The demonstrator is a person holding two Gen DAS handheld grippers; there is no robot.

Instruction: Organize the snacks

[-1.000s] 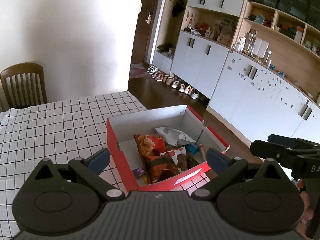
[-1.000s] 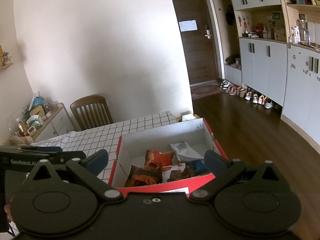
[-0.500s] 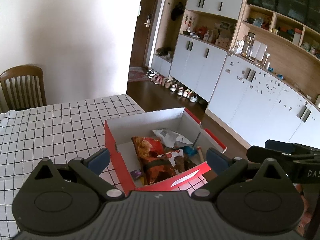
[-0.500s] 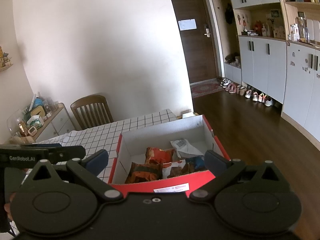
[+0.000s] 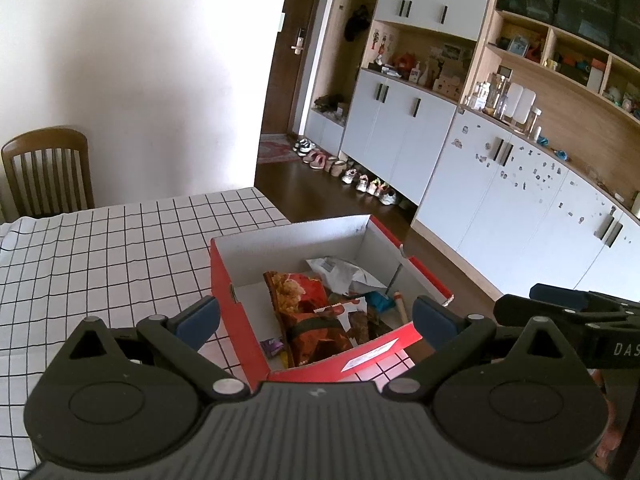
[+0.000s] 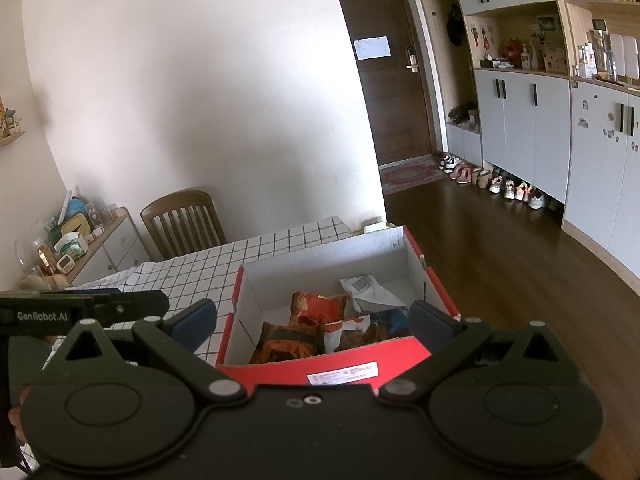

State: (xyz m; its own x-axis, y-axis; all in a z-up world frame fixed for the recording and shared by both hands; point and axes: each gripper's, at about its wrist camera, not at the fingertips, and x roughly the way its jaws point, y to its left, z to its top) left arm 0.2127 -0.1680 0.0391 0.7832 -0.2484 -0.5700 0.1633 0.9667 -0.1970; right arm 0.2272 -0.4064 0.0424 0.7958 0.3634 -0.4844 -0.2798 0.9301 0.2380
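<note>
Snack box loaded, both grippers standing off above it

Snacks sit together inside the red cardboard box point(image 5: 240, 320), which rests at the corner of the checked tabletop point(image 5: 100, 248) nearest the wooden floor. Among them, an orange-red snack bag point(image 5: 316, 320) lies along the middle, a white crinkled packet point(image 5: 340, 274) sits toward the far wall, a blue wrapper point(image 5: 378, 300) lies near the right-hand wall, and a small purple sweet point(image 5: 272, 346) is on the box floor by the near wall. The far part of the box floor shows bare.

Left gripper point(image 5: 316, 316) hangs over the box with its fingers spread wide and nothing between them. Right gripper point(image 6: 312, 320) does the same from the other side, fingers released and empty; its view shows the same bags and the label on the near wall. Neither touches the box or its contents.

No loose snack shows on the tabletop, so the gathering looks nearly or wholly finished; what remains is probably tidying inside the box.

To do that well, take one item at a time and come down straight, clear of the walls. Pinch a bag by its sealed edge, since a foil bag will crumple and slip if squeezed in the middle. The box is light and close to the tabletop edge, so a sideways nudge could push it off; steadying the near wall with the free gripper would help.
</note>
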